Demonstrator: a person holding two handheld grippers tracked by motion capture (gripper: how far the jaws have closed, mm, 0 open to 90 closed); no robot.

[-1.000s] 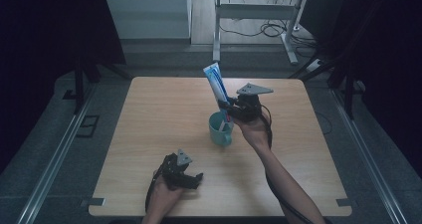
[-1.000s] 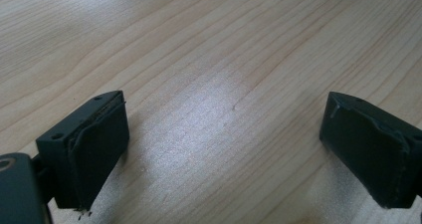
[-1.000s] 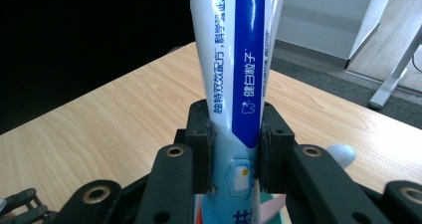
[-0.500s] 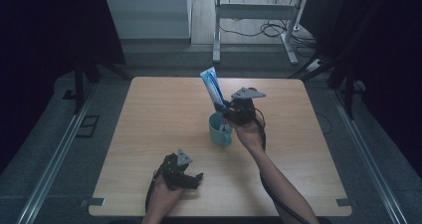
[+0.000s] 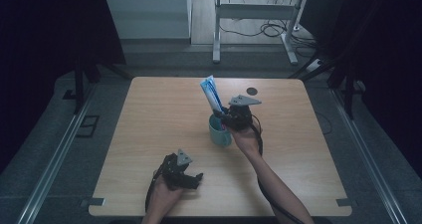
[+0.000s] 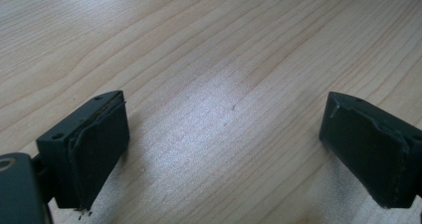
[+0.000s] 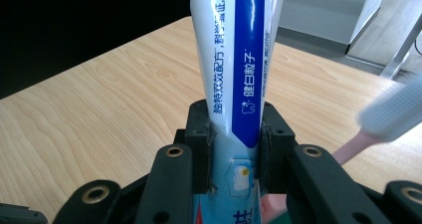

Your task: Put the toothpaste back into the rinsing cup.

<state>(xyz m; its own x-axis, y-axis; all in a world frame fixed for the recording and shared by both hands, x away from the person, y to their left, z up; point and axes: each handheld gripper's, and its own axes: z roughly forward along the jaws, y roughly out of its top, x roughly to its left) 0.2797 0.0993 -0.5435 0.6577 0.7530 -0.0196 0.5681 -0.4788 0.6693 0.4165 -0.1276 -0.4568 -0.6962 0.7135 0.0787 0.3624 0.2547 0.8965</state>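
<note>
A toothpaste tube point(image 7: 234, 84), white and blue, stands nearly upright over a teal cup point(image 5: 219, 132) near the middle of the wooden surface point(image 5: 149, 114), its lower end clamped flat between the jaws of the right tool point(image 5: 225, 118). A pink toothbrush point(image 7: 383, 114) leans just beside it. The tube looks light, soft and slick, so it would likely buckle if squeezed hard; the firmer end near the cap seems the best hold. The left tool point(image 5: 188, 179) rests on the surface, jaws apart and empty.
</note>
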